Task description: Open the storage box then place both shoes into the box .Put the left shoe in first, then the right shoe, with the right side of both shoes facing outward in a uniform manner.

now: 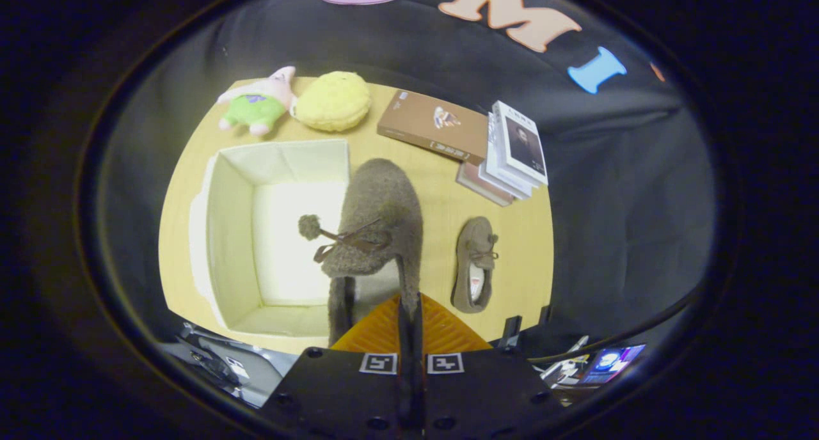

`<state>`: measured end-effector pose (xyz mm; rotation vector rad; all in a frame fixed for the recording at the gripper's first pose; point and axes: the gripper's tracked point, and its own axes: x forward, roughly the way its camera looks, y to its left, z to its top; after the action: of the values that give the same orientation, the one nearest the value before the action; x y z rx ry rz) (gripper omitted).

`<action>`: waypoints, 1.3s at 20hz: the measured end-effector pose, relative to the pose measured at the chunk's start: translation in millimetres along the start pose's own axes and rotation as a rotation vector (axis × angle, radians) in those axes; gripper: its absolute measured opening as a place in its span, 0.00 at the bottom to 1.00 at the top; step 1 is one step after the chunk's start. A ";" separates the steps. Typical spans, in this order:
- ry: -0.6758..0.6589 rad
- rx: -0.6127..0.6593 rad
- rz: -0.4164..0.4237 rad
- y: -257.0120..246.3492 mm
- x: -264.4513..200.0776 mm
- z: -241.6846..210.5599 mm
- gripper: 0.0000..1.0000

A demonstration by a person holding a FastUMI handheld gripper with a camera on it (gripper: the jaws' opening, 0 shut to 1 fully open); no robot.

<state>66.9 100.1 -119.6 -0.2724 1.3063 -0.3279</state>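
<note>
Toys, a pink plush (259, 101) and a yellow cushion (333, 101), are lying behind the open box (230, 235) on the table (441, 197). Gripper (409, 309) fingers are pinching the heel edge of one shoe (381, 216), hanging beside the box's right wall. Further right, the other shoe (475, 264) is lying near stacked books (512, 152).

Wooden table (416, 197) bearing an open white storage box (224, 235) on one side, a single brown shoe (475, 264) lying beside it, a pink-and-green plush toy (256, 102) and a round yellow cushion (333, 101) along the far edge, and a brown book (432, 125) next to a stack of books (512, 155).
</note>
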 end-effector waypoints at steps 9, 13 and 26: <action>-0.069 -0.025 -0.029 39.1 -17.7 27.8 0.03; -0.079 -0.036 0.015 74.4 -12.2 33.7 0.04; -0.026 -0.043 0.283 197.4 97.4 17.7 0.03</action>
<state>122.5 245.0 -276.8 -0.1247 1.3080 -0.0565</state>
